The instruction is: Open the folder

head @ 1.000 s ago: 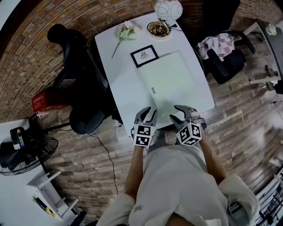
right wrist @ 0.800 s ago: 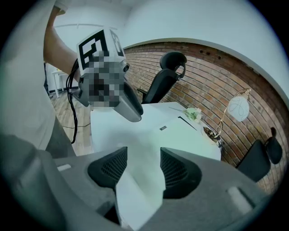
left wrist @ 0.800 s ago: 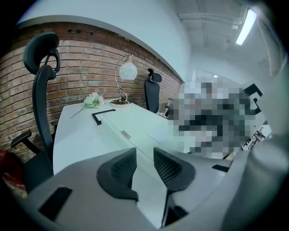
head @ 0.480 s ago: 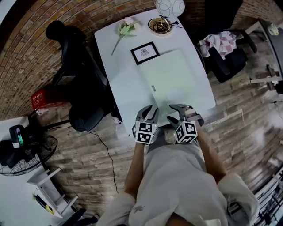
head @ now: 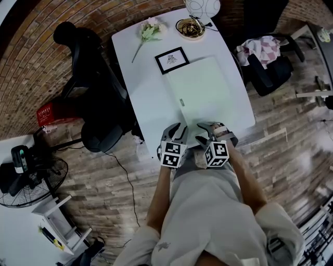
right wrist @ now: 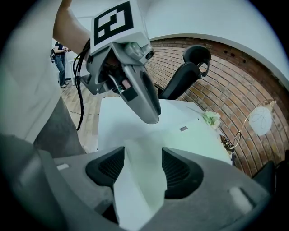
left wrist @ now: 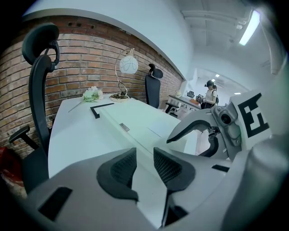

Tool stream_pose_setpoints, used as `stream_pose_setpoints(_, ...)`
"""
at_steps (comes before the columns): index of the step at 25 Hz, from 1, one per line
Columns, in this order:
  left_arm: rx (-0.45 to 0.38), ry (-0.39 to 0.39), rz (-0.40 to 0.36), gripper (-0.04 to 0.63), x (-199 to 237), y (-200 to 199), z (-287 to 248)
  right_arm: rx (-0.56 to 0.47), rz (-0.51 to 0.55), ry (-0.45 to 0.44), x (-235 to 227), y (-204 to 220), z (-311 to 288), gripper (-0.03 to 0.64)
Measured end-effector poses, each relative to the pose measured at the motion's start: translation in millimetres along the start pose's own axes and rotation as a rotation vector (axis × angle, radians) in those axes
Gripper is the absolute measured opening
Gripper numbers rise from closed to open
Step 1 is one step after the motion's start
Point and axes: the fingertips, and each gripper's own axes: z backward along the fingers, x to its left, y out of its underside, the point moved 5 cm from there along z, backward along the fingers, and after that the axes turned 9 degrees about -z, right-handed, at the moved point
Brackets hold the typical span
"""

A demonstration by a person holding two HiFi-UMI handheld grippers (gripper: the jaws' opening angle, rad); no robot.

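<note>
The jaws of the right gripper (right wrist: 142, 158) are held wide apart and have just been opening. Between them a pale corner is seen, which seems to be the near corner of the folder (head: 204, 93). It is not pressed from either side, so nothing is grasped. Whether it is touched from below cannot be told.

The jaws of the left gripper (left wrist: 143, 155) are released too, with only a narrow gap between them. Through this gap the white table (head: 139, 104) and the left edge of the folder are seen, and nothing is held there.

In the head view both grippers are kept side by side over the near end of the table, pointed down and away from the person. The left one is placed just beside the near left corner of the folder, and the right one at its near edge.

The folder is pale green, closed and laid flat on the right half of the table, a little turned. A small grey tag (head: 181, 102) is fixed near its left edge. A black frame (head: 171, 60) is laid just beside its far left corner. At the far end of the table a flower (head: 148, 32) and a lamp (head: 202, 7) are placed, well apart from the grippers. A black chair (head: 88, 88) is standing at the left side of the table.
</note>
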Motion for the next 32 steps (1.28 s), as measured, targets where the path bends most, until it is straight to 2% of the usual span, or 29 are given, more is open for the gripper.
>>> stream_pose_setpoints(4,0.004,0.001,0.003,0.117,-0.8,1.4,-2.3,0.011,0.021,-0.011,1.8,2.9,-4.5,0.249)
stream_pose_setpoints(19,0.029,0.015,-0.001,0.117,-3.6,6.9,-9.8,0.000,0.063,-0.078,5.7,5.5,-4.3,0.136)
stream_pose_setpoints(27,0.049,0.024,-0.011,0.117,-7.2,12.9,-16.0,-0.063,0.001,-0.111,4.7,0.8,6.2,0.041)
stream_pose_setpoints(32,0.058,0.031,-0.010,0.117,-8.4,14.3,-16.8,-0.089,-0.030,-0.095,1.7,-3.7,12.6,0.026)
